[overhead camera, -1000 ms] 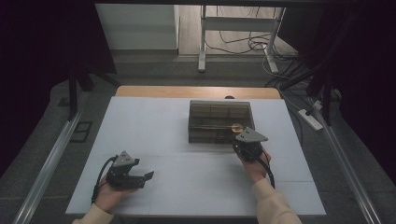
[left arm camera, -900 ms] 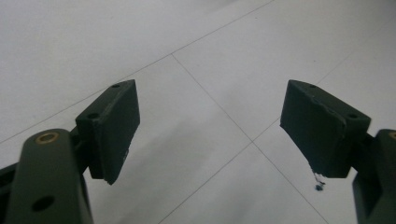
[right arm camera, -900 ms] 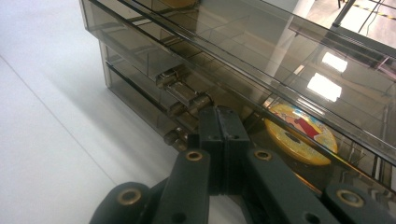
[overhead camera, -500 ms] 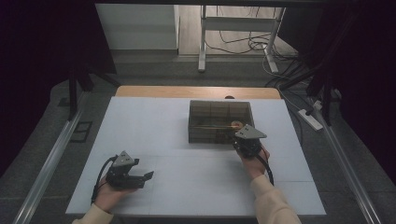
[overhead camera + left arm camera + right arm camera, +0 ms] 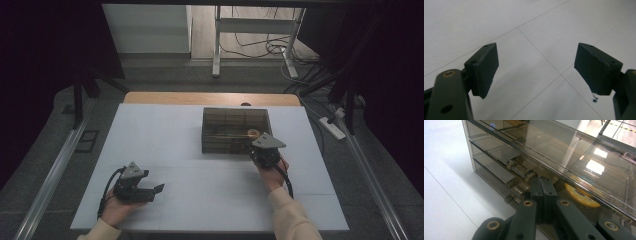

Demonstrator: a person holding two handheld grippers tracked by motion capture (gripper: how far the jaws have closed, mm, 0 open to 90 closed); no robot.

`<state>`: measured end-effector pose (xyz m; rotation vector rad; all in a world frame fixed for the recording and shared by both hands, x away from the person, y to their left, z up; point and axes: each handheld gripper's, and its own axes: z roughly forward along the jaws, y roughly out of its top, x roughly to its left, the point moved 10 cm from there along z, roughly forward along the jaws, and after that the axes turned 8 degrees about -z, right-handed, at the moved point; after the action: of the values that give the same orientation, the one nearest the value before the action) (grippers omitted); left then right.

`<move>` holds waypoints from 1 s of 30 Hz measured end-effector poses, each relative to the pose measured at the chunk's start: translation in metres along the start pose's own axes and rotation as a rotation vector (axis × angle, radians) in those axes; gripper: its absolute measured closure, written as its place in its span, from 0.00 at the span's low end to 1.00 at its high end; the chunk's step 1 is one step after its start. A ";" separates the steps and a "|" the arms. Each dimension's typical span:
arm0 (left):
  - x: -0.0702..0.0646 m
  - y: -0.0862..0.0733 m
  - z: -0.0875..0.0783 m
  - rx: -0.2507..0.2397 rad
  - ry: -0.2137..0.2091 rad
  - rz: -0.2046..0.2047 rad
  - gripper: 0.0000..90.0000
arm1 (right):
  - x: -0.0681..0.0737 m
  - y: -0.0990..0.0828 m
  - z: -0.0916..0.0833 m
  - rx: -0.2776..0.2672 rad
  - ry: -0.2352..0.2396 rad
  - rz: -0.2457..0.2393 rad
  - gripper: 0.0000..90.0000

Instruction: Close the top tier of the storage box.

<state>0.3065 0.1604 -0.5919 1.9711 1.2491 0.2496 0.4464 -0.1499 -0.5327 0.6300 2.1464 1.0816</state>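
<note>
A smoky see-through drawer box [image 5: 235, 119] stands on the white table [image 5: 165, 135], right of centre. Through its top I see a yellow disc [image 5: 253, 133] lying inside. My right gripper [image 5: 261, 146] is at the box's front right corner, grey plate on top. In the right gripper view its jaws [image 5: 541, 181] are pressed together, shut, tips against the box front [image 5: 489, 167] just right of a column of small drawer handles [image 5: 520, 168]; the yellow disc [image 5: 580, 195] lies behind the wall. My left gripper [image 5: 156, 189] rests at the table's front left, open, with bare table between its pads [image 5: 485, 67].
The table's wooden back edge [image 5: 210, 98] lies behind the box. Metal rails [image 5: 55, 170] run along both sides of the table. A power strip and cables [image 5: 332, 127] lie on the floor at the right.
</note>
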 end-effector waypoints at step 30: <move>0.003 0.001 -0.002 -0.021 0.000 -0.002 0.22 | 0.022 -0.032 -0.050 0.027 0.168 0.030 0.39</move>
<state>0.3075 0.1633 -0.5910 1.9519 1.2430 0.2607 0.3906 -0.1790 -0.5440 0.6041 2.3054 1.1594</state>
